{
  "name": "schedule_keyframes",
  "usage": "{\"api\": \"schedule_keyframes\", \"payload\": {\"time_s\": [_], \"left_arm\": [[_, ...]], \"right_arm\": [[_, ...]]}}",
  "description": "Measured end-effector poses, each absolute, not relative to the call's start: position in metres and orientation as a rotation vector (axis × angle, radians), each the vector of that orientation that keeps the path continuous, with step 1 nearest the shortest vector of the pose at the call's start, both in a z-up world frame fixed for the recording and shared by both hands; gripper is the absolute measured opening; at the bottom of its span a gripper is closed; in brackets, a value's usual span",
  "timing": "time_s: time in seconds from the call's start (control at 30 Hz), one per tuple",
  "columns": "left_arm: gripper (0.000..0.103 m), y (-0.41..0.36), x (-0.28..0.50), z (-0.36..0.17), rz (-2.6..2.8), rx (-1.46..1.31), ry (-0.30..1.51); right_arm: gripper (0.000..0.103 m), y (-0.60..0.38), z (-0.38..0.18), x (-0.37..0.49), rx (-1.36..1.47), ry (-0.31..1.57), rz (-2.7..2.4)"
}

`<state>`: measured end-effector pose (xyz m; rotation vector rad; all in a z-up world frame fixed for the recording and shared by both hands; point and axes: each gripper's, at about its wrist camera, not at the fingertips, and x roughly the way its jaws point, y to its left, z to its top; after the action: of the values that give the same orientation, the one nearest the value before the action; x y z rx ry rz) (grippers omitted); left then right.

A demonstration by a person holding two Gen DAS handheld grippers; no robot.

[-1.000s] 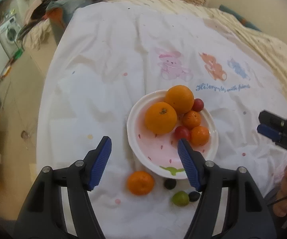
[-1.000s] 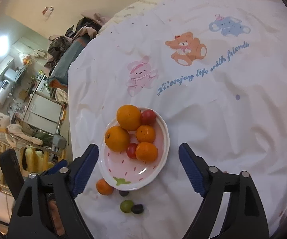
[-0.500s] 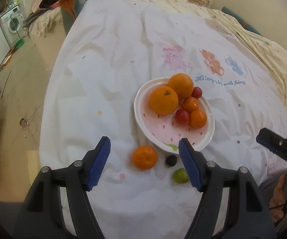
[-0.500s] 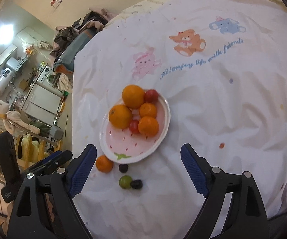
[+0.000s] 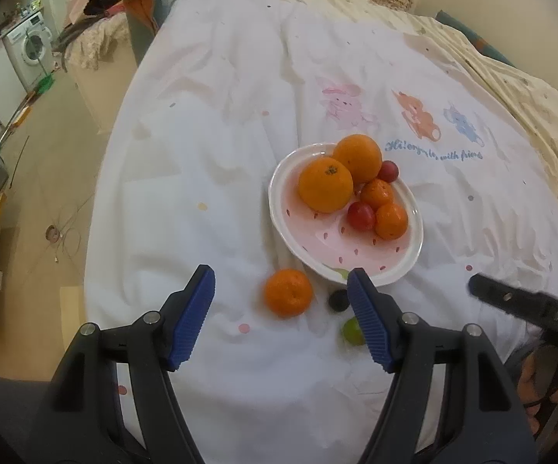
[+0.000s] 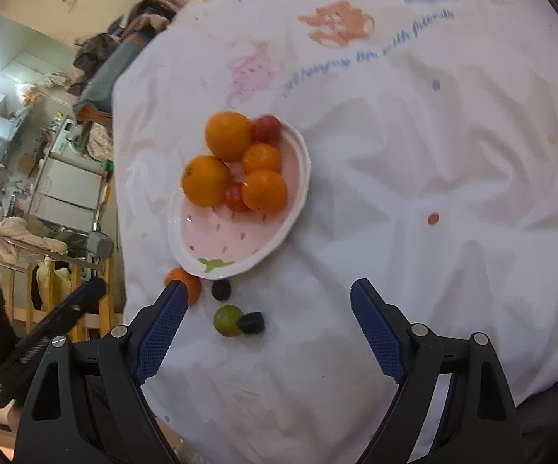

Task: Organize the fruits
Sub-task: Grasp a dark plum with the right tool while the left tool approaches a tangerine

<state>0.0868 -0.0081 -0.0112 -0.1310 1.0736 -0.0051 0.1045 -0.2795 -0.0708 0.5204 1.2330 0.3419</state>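
A white and pink plate [image 5: 402, 266] [image 6: 279, 239] on the white sheet holds two big oranges [image 5: 325, 189] [image 6: 206, 181], two small mandarins and two red fruits. A loose mandarin [image 5: 288, 292] [image 6: 188, 284], a green fruit [image 5: 350, 330] [image 6: 227, 320] and two dark grapes [image 5: 337, 300] [image 6: 251, 323] lie on the sheet in front of the plate. My left gripper [image 5: 280, 317] is open and empty, with the loose mandarin between its fingers, beyond the tips. My right gripper [image 6: 267, 328] is open and empty, above the green fruit and a grape.
The white sheet [image 5: 220, 154] with cartoon animals covers a bed. Its left edge drops to the floor. A washing machine [image 5: 27, 46] and clutter stand far left. A yellow quilt [image 5: 511, 89] lies along the back right.
Both grippers have moved closer to the loose fruits in front of the plate. The left one has shifted left so the mandarin sits between its fingers. Both stay open.
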Motion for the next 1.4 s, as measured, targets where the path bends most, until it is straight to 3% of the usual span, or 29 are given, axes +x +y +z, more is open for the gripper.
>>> {"api": "schedule_keyframes", "payload": {"time_s": [0.17,0.33,0.77,0.9,1.4], "left_arm": [[0.068,-0.001,0.091,-0.02,0.014,-0.18,1.105],[0.068,0.007,0.099,-0.028,0.046,-0.24,1.139],[0.068,0.01,0.104,-0.033,0.051,-0.263,1.162],[0.068,0.011,0.106,-0.035,0.063,-0.258,1.163],[0.068,0.014,0.105,-0.069,0.066,-0.262,1.262]], "right_arm": [[0.067,-0.262,-0.093,0.108,0.491,1.334,0.383],[0.037,-0.229,-0.107,0.11,0.416,1.411,0.479],[0.031,-0.226,-0.147,0.114,0.608,1.518,0.484],[0.025,-0.228,-0.145,0.113,0.618,1.514,0.49],[0.025,-0.26,-0.077,0.113,0.647,1.237,0.461]]}}
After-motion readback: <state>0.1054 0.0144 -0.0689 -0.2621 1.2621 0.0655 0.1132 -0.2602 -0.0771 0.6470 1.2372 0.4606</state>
